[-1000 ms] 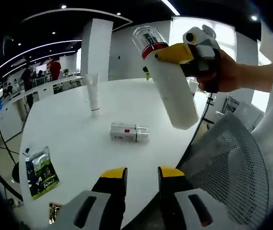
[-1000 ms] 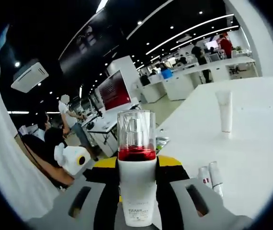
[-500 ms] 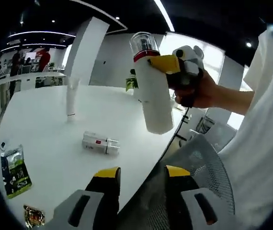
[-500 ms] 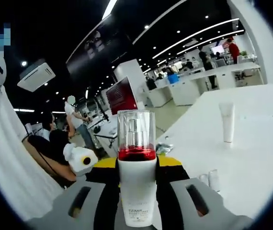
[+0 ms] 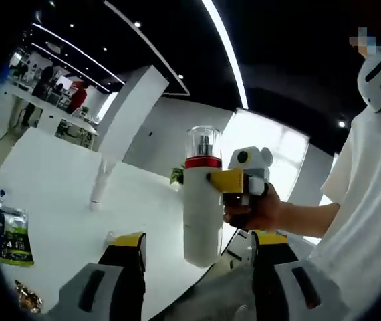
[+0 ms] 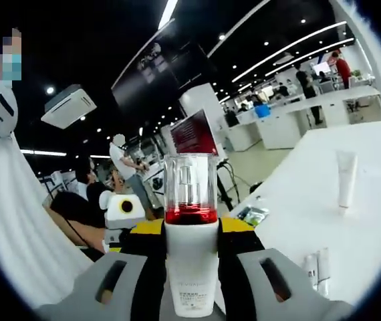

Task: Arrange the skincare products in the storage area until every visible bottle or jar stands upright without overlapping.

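White counter [image 5: 57,200] below, my right tool [image 6: 191,231] stays clenched on the pump bottle [image 5: 200,200], now upright rather than tilted; my left tool [image 5: 197,244] hangs released.

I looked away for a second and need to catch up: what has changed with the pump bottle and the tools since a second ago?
The white pump bottle has swung from tilted to upright in the left gripper view, and the right tool carrying it now appears lower and nearer. No grasp or release: the right tool stays shut on the bottle, the left tool stays open. The upright tube remains standing on the white table.
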